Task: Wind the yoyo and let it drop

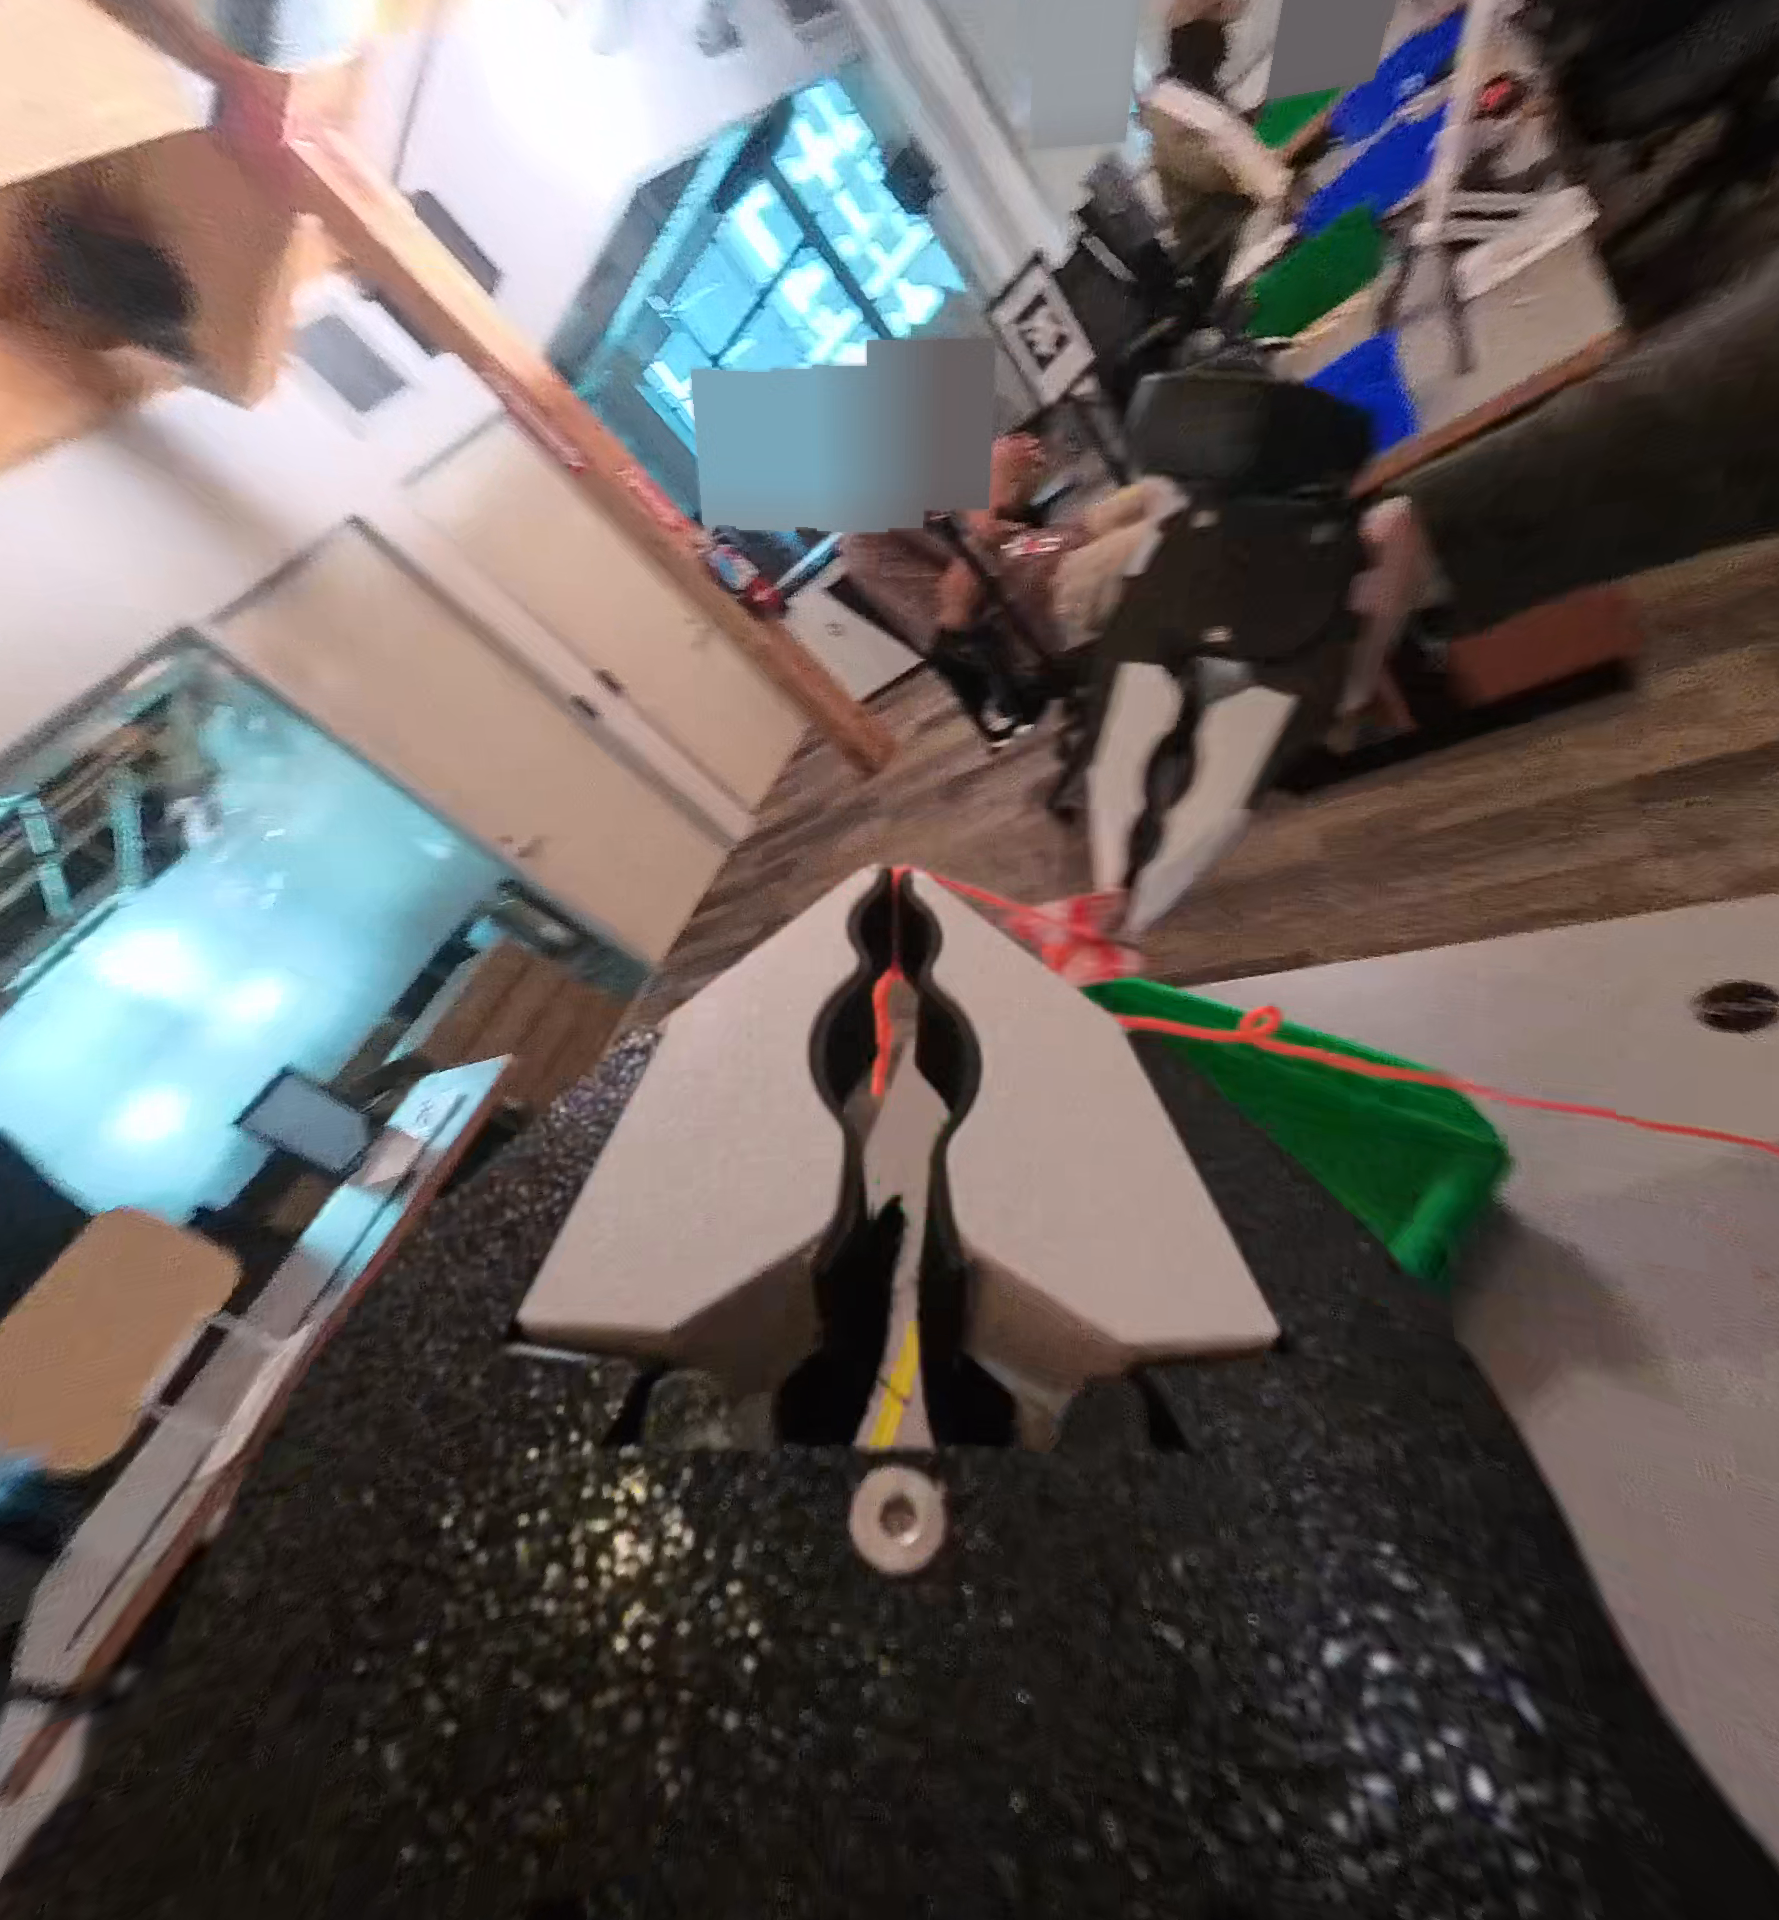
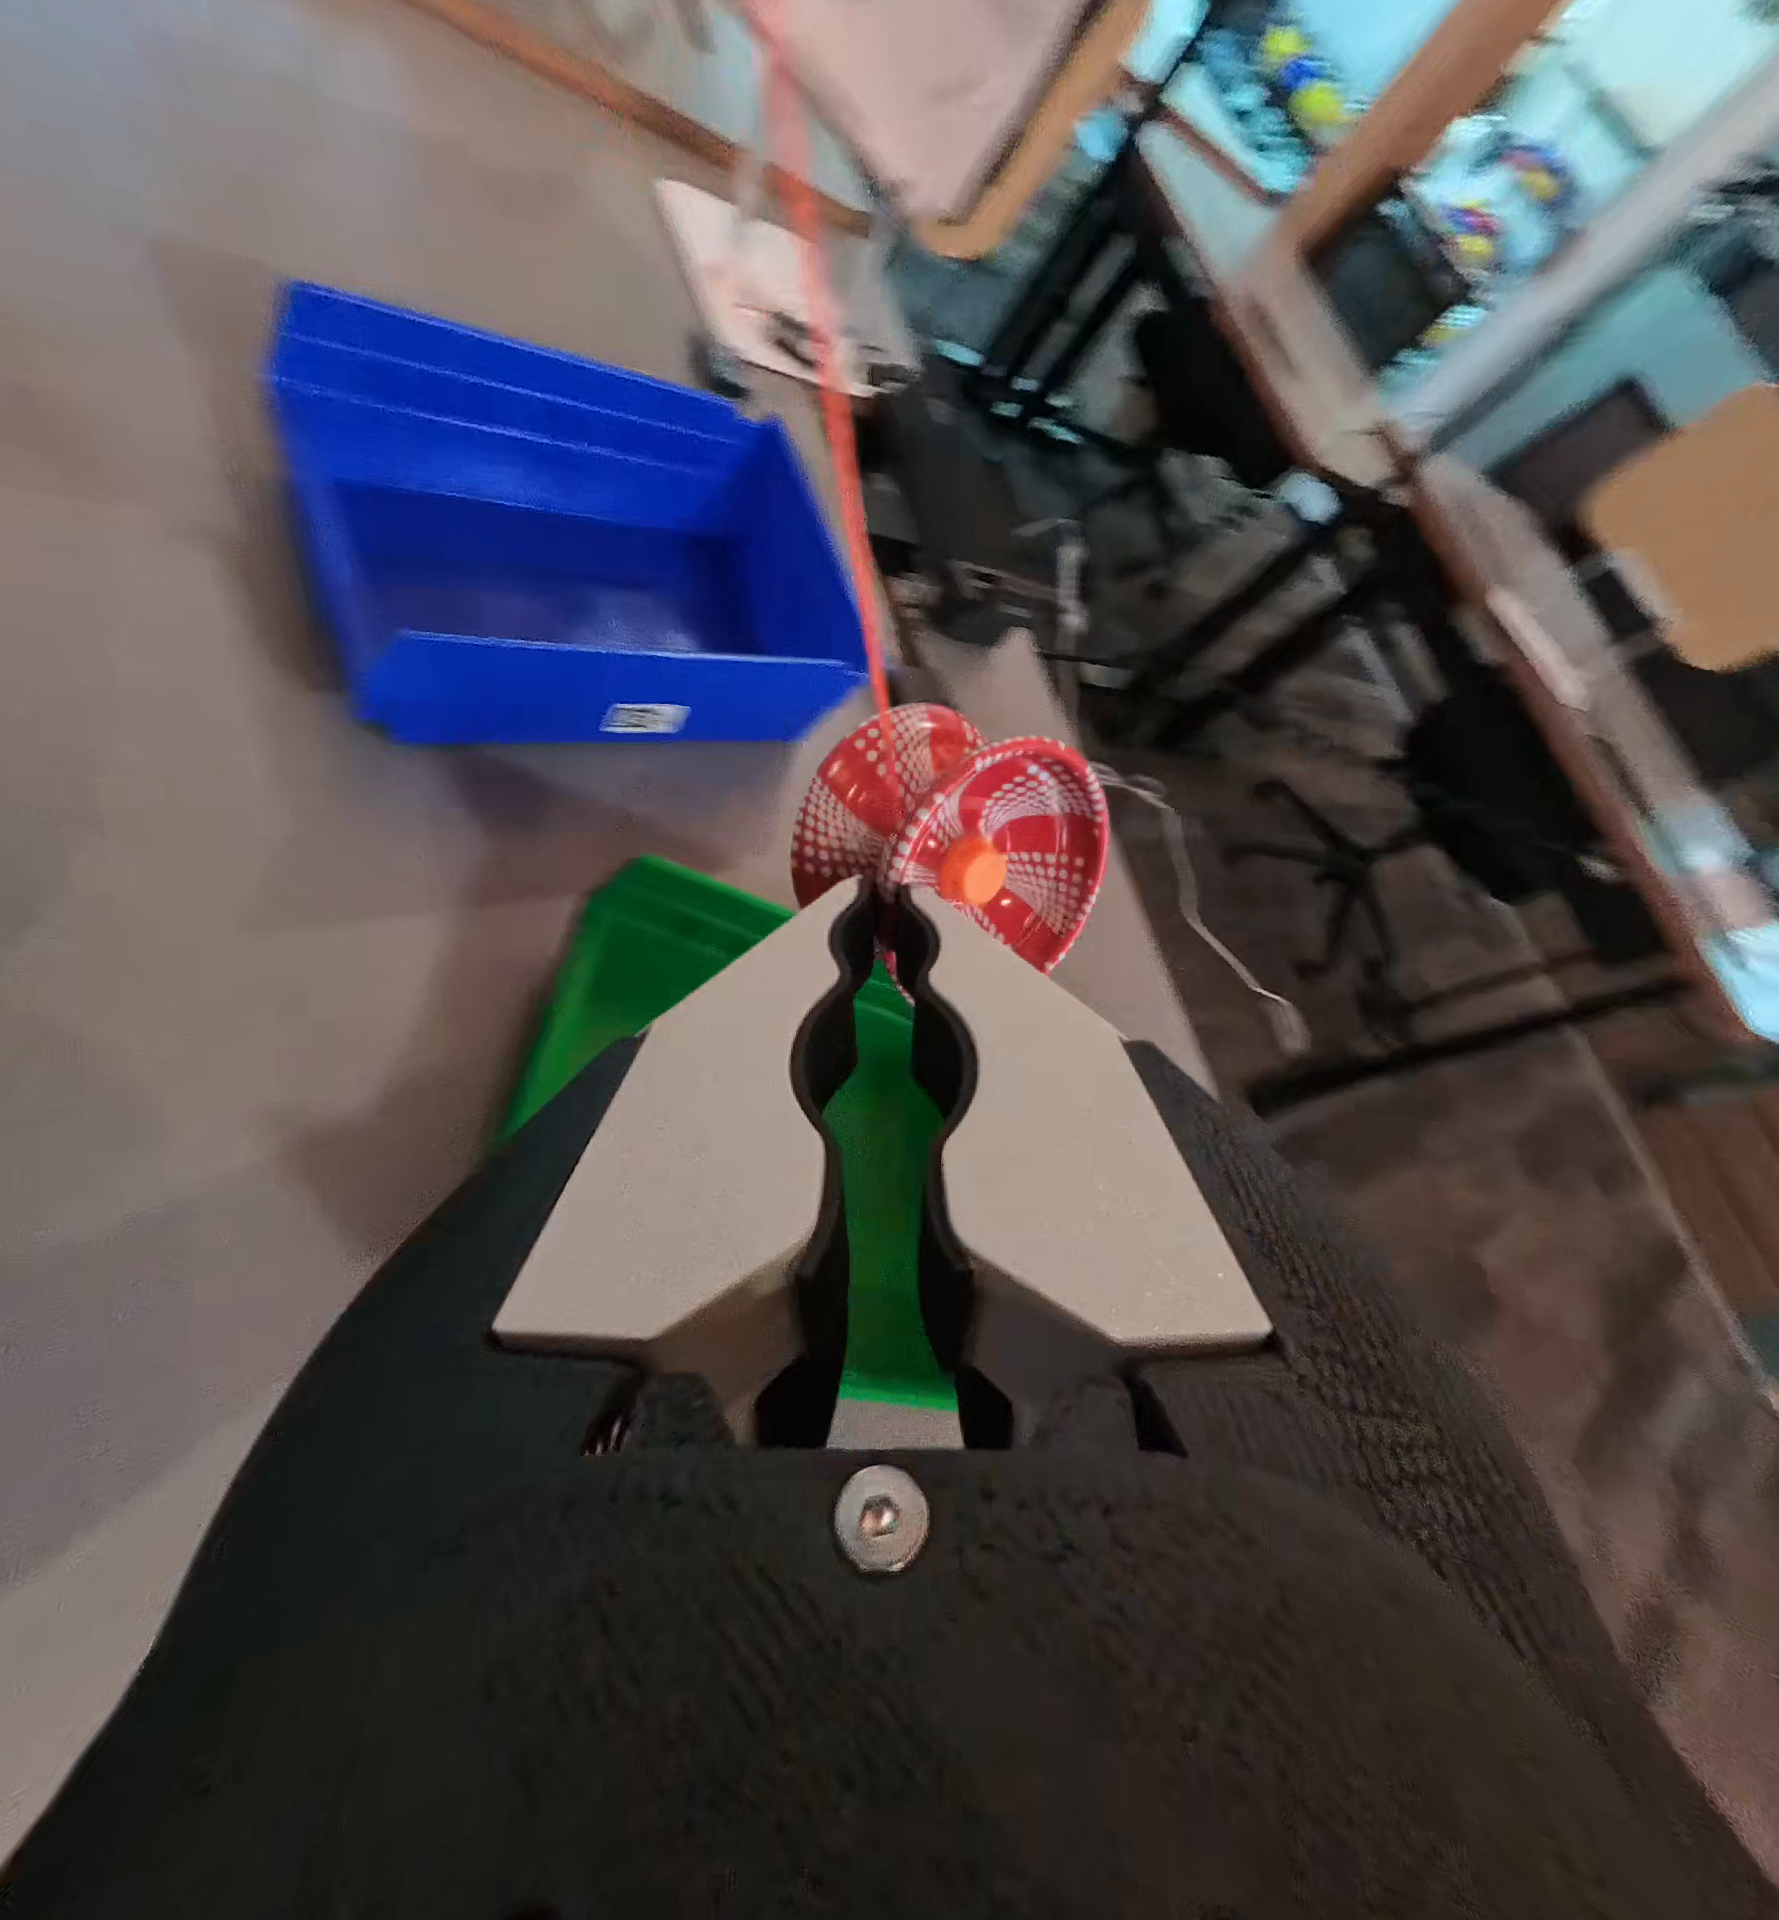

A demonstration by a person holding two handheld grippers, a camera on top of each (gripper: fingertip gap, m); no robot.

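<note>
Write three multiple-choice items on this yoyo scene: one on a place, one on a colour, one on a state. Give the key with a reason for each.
1. Where is the yoyo?
A. inside the blue bin
B. at the tips of the right gripper
C. lying on the floor

2. What colour is the bin just beyond the right gripper's fingers?
A. green
B. yellow
C. black

3. How does the left gripper stand?
A. wide open and empty
B. shut on the string
C. shut on the yoyo

Key:
1 B: in the right wrist view, the right gripper pinches the red yoyo's lower edge, clear of the blue bin.
2 A: green plastic shows beside and between those fingers.
3 B: the left gripper has its tips together with the orange string running out from them.
</note>
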